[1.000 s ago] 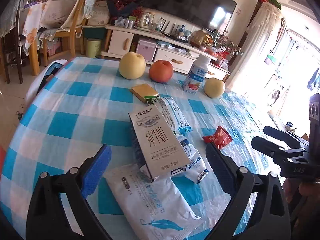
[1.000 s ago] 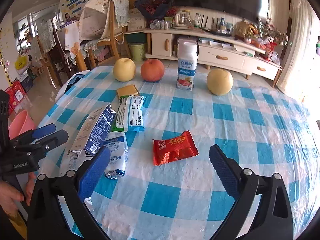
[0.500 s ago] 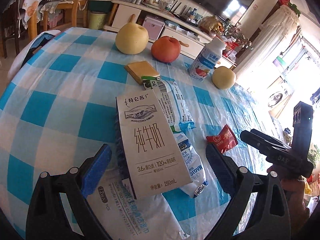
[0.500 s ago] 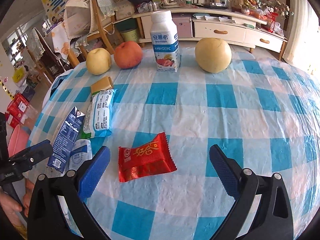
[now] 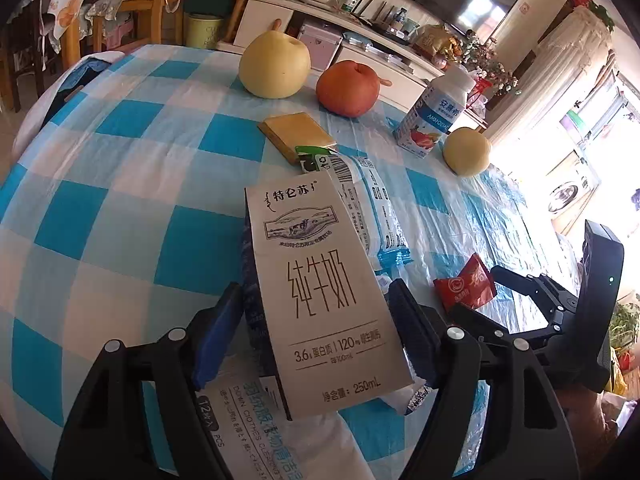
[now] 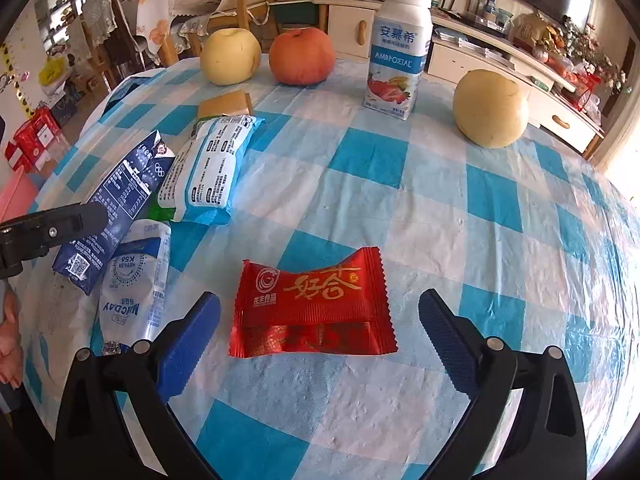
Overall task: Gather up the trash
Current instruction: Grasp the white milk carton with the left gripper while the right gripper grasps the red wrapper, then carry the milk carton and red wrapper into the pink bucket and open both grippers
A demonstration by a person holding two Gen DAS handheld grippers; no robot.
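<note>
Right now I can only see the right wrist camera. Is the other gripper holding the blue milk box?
Observer: It looks like it. In the left wrist view, the left gripper has a blue pad against each side of the milk carton.
Operator: Is anything hiding under the box?
Observer: Yes, a white wipes packet printed with "12" and "PCS" lies under its near end.
Operator: What does the top of the box look like?
Observer: It is pale, with dark writing, a little cow picture and "250mL" at the bottom.
</note>
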